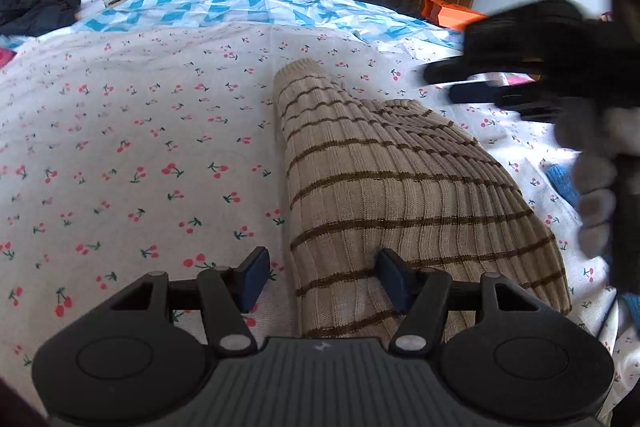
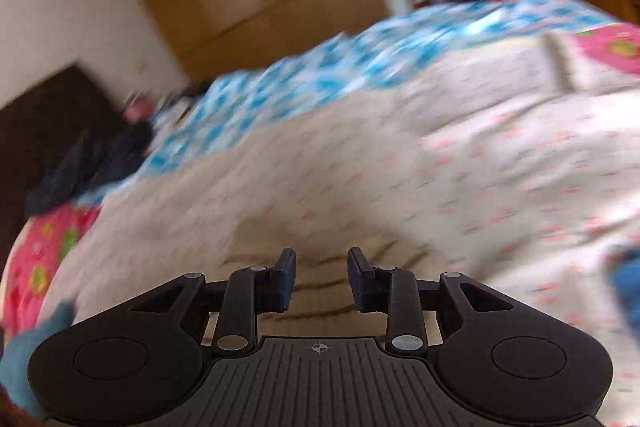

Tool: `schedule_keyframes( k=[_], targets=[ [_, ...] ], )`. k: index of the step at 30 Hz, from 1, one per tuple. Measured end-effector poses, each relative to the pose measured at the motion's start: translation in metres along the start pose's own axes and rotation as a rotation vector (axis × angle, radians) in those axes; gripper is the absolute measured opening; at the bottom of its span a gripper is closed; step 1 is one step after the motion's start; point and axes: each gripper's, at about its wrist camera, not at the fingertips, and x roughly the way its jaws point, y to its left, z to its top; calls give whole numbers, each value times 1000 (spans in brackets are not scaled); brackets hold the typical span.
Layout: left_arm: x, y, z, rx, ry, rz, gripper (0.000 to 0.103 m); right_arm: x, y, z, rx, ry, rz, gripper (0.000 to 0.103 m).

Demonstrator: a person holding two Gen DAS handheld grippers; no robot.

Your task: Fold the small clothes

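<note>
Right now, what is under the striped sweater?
The sweater lies on the cherry-print sheet, which shows all around it. Whether anything else lies under the sweater cannot be seen; the knit covers it. The left gripper is open over its near edge.

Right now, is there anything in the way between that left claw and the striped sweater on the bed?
Nothing visible is. The left gripper is open right at the striped sweater's near edge, one finger over the knit, one over the cherry-print sheet. The right gripper is off to the side, blurred.

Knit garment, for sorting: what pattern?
Beige ribbed knit garment with thin brown stripes; clearest in left wrist view.
</note>
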Motion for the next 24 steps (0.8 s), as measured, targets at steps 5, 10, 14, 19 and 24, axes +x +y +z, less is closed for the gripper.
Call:
schedule_keyframes(
  k=[5, 10, 14, 19, 24],
  targets=[
    [0, 1, -3, 39, -27, 26, 66, 71, 16, -11, -53, 63, -85, 23],
    [3, 6, -3, -8, -24, 6, 66, 72, 20, -3, -59, 85, -94, 23],
    [-1, 2, -5, 12, -35, 7, 66, 49, 21, 8, -49, 38, -64, 29],
    [0, 6, -5, -9, -21, -14, 66, 63, 23, 25, -92, 33, -98, 45],
    [3, 10, -2, -16, -16, -21, 66, 90, 23, 28, -119, 126, -70, 35]
  ],
)
